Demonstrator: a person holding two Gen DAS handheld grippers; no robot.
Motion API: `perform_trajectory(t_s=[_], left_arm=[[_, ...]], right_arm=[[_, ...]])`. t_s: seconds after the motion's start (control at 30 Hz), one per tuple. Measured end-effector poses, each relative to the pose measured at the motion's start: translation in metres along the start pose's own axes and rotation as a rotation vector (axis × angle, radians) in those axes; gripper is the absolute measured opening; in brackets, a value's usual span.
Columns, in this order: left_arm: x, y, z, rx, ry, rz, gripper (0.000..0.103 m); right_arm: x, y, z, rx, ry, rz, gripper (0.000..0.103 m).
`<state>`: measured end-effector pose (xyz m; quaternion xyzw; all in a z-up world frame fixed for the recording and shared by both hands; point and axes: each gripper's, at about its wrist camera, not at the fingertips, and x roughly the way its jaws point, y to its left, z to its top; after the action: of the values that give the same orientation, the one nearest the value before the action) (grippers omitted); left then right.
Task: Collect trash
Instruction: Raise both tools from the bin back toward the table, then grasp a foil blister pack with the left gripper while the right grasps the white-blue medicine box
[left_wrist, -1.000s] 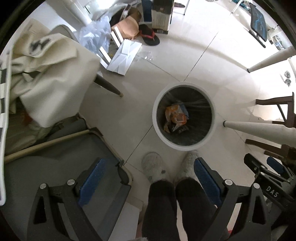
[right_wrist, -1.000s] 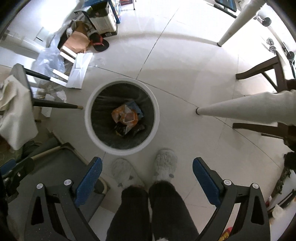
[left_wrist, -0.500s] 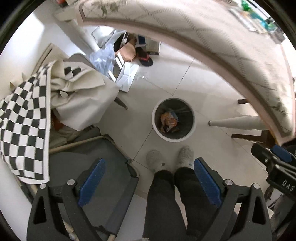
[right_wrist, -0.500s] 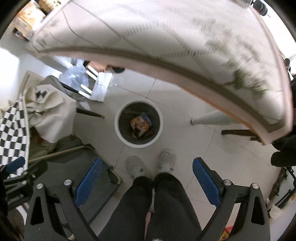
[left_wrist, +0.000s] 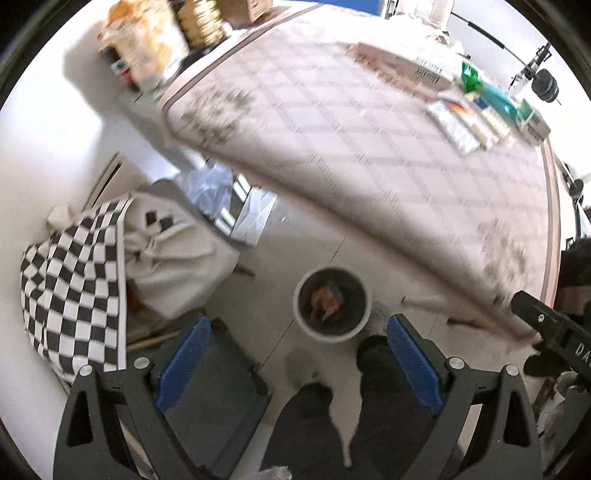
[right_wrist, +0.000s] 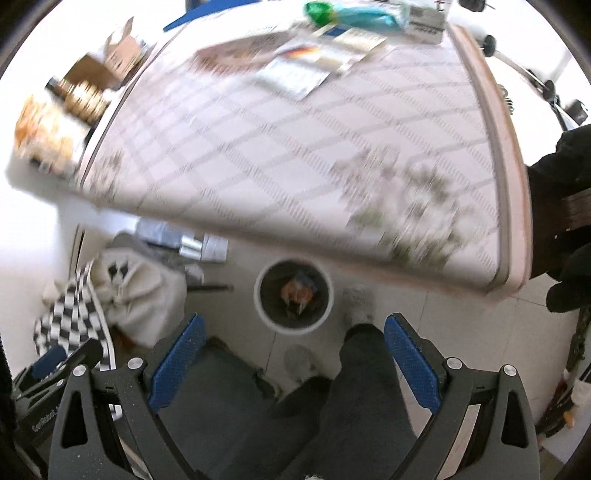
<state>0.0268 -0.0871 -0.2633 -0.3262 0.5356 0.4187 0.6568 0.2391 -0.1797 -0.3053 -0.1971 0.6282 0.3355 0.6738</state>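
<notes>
Trash on the table (right_wrist: 295, 155) sits at twelve o'clock: a green-and-teal packet (right_wrist: 351, 13) and leaflets (right_wrist: 299, 70). Both grippers, left (left_wrist: 299, 362) and right (right_wrist: 291, 358), have fingers spread and empty above the lined bin (right_wrist: 293, 295), which already holds wrappers. Reaching one packet at a time seems wise. Pale tiled floor (left_wrist: 273, 306); checkered cloth (left_wrist: 70, 295) at nine o'clock.

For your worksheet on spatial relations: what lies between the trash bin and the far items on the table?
Bare patterned tablecloth separates bin from packets; right wrist view.
</notes>
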Motion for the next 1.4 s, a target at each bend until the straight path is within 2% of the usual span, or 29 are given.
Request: perform_trajectory(t_s=[0.17,0.3,0.4,0.5,0.6,0.7,0.77,0.87,0.97,1.03,1.17,1.33,1.4], left_arm=[[0.023,-0.044,0.062,-0.043,0.009,0.048,0.098],[0.063,-0.083,0.123,-0.111,0.088,0.072,0.098],[0.086,-0.109,0.158,-0.175,0.146,0.052,0.098],[0.114,-0.135,0.197,-0.254,0.214,-0.003,0.098],[0.134,-0.154,0.221,-0.295,0.259,-0.035,0.098],[0.154,-0.171,0.24,-0.325,0.304,-0.064,0.097],[0.163,-0.177,0.246,-0.338,0.324,-0.08,0.097],[0.173,-0.182,0.251,-0.345,0.339,-0.08,0.097],[0.179,-0.185,0.254,-0.33,0.341,-0.057,0.096],[0.182,-0.189,0.253,-0.324,0.343,-0.043,0.086],[0.183,-0.199,0.251,-0.311,0.326,-0.016,0.082],[0.174,-0.208,0.25,-0.234,0.287,-0.02,0.06],[0.173,-0.206,0.247,-0.207,0.288,0.005,0.059]], right_arm=[[0.013,-0.034,0.105,-0.061,0.011,-0.09,0.099],[0.034,-0.058,0.201,-0.141,0.012,-0.154,0.099],[0.062,-0.066,0.274,-0.233,0.022,-0.197,0.099],[0.101,-0.068,0.337,-0.316,0.053,-0.23,0.099],[0.13,-0.066,0.376,-0.373,0.077,-0.239,0.099],[0.153,-0.061,0.399,-0.416,0.104,-0.214,0.099],[0.162,-0.06,0.406,-0.418,0.117,-0.164,0.099],[0.165,-0.065,0.418,-0.376,0.117,-0.114,0.098],[0.168,-0.084,0.426,-0.279,0.159,-0.05,0.092],[0.168,-0.097,0.428,-0.234,0.175,-0.032,0.091],[0.172,-0.108,0.427,-0.221,0.209,0.052,0.091],[0.179,-0.093,0.426,-0.305,0.198,0.03,0.095],[0.179,-0.086,0.431,-0.324,0.19,0.029,0.095]])
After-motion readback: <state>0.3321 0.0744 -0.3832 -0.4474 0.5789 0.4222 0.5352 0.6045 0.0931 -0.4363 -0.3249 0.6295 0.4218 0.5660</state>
